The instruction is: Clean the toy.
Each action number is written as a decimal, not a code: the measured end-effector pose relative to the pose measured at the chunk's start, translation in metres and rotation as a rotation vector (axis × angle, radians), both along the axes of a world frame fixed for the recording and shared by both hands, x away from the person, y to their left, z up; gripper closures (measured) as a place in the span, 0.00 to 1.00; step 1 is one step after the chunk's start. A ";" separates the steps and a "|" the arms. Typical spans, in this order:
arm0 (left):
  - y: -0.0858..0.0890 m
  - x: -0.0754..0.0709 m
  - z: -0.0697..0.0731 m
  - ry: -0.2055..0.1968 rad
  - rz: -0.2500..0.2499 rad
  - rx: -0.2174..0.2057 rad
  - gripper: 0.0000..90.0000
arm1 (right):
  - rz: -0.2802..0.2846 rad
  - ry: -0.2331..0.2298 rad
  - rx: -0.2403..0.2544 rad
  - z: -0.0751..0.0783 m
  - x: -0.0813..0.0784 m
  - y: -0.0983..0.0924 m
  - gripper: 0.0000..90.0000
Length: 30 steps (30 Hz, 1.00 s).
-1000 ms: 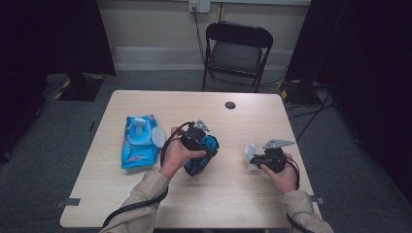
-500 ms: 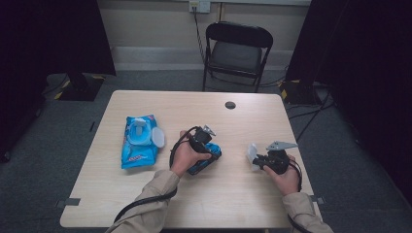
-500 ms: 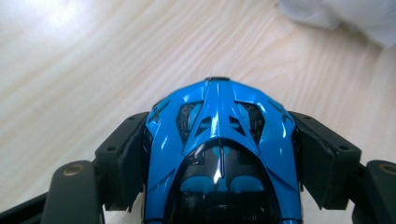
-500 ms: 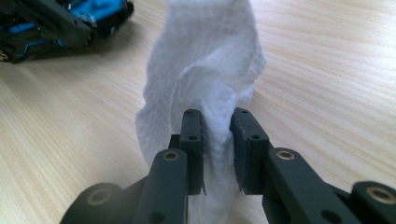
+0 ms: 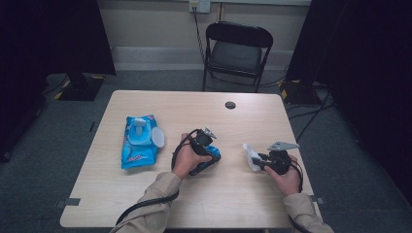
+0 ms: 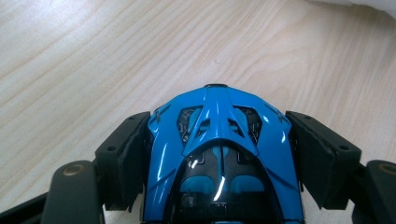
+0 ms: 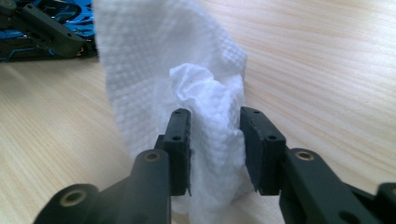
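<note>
**Wipe loosening in right jaws, toy car clamped in left**

Blue toy car (image 6: 219, 154) down on the bench (image 5: 160, 204), just left of centre, nose aimed away from the left gripper (image 5: 206, 145) along the jaw line. Long axis of car running in line with the jaws; pads pressed on both flanks, so held across its width, jaws wide to suit. Left hand (image 5: 187, 158) wrapped over the gripper body.

Right gripper (image 5: 260, 160) low over the bench toward the right edge, pointing left at the car. White wipe (image 7: 187, 93) crumpled between its jaws, standing up out of them in a loose fold. Jaws narrow but have just been opening; left pad seemingly touching the cloth, a sliver of gap at the right pad, grip no longer firm. Whether the wipe sags onto the bench or hangs from the pad: cannot tell.

Key relation: car lies to the left of the wipe, apart from it, bare bench between. Right hand nearer the wipe, left hand already on the car. Any wiping stroke would likely need the wipe re-clamped, then carried leftward onto the car's glossy shell, or the car brought right to meet it.

Wipes pack (image 5: 138, 143), blue, lid flipped open, farther left on the bench, well clear of both hands.
</note>
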<state>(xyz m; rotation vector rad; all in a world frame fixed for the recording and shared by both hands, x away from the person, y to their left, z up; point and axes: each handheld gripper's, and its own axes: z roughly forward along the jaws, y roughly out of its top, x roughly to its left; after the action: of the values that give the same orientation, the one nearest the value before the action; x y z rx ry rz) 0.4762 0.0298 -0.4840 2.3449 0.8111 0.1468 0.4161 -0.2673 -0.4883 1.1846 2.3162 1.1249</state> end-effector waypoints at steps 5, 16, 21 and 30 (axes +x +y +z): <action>0.002 0.001 0.003 -0.001 0.000 -0.012 0.27 | -0.038 -0.017 0.005 0.002 -0.002 -0.004 0.49; 0.029 -0.019 0.034 -0.018 0.009 -0.092 0.22 | -0.030 -0.011 0.049 0.022 -0.007 -0.012 0.25; 0.053 -0.037 0.038 -0.026 0.013 -0.116 0.21 | 0.018 -0.001 0.045 0.031 -0.017 -0.012 0.20; 0.077 -0.064 0.037 -0.055 0.009 -0.127 0.21 | 0.031 0.008 0.101 0.028 -0.031 -0.025 0.17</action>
<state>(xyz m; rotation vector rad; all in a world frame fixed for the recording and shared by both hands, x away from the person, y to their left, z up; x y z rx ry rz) 0.4117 0.1069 -0.4468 2.2087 0.7807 0.1584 0.3847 -0.2919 -0.4606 1.1943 2.3157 1.2641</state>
